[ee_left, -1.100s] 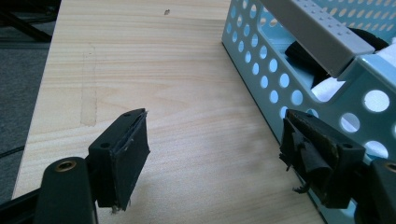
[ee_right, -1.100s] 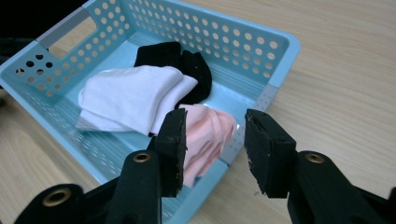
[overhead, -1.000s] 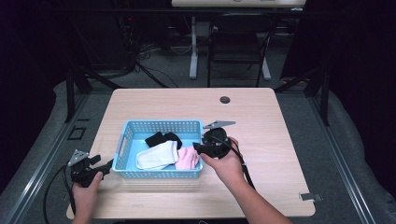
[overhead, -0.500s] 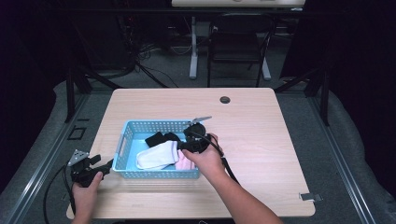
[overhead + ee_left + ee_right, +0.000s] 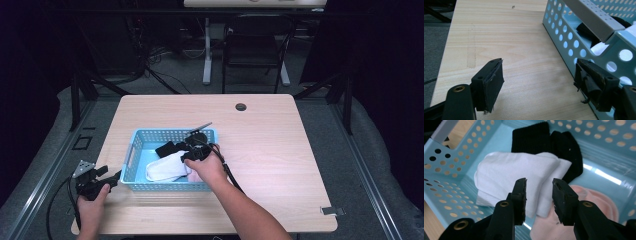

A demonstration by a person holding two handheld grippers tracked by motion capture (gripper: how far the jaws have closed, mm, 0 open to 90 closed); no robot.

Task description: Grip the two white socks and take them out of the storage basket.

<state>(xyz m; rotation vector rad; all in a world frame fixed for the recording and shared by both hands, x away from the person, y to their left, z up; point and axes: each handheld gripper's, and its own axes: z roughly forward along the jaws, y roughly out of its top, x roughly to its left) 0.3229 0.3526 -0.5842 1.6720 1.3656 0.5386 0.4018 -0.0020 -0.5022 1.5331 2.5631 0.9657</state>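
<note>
A light blue perforated basket (image 5: 170,133) stands on the wooden table and holds a white sock (image 5: 165,169), a black sock (image 5: 167,148) and a pink sock (image 5: 586,202). My right gripper (image 5: 185,157) hangs inside the basket just above the white sock (image 5: 504,177). Its jaws have just been closing, but they are still apart and the pads press on nothing. My left gripper (image 5: 114,177) rests on the table at the basket's front left corner. It is open, with bare wood between its jaws and one jaw beside the basket wall (image 5: 564,32).
A dark round grommet (image 5: 241,107) sits near the table's far edge. A chair (image 5: 255,50) and cables stand on the floor beyond the table. Bare tabletop (image 5: 280,150) stretches right of the basket.
My right gripper has moved left from the basket's right rim to over the socks and sunk into the basket. Its jaws look narrower. The left gripper has stayed put.
</note>
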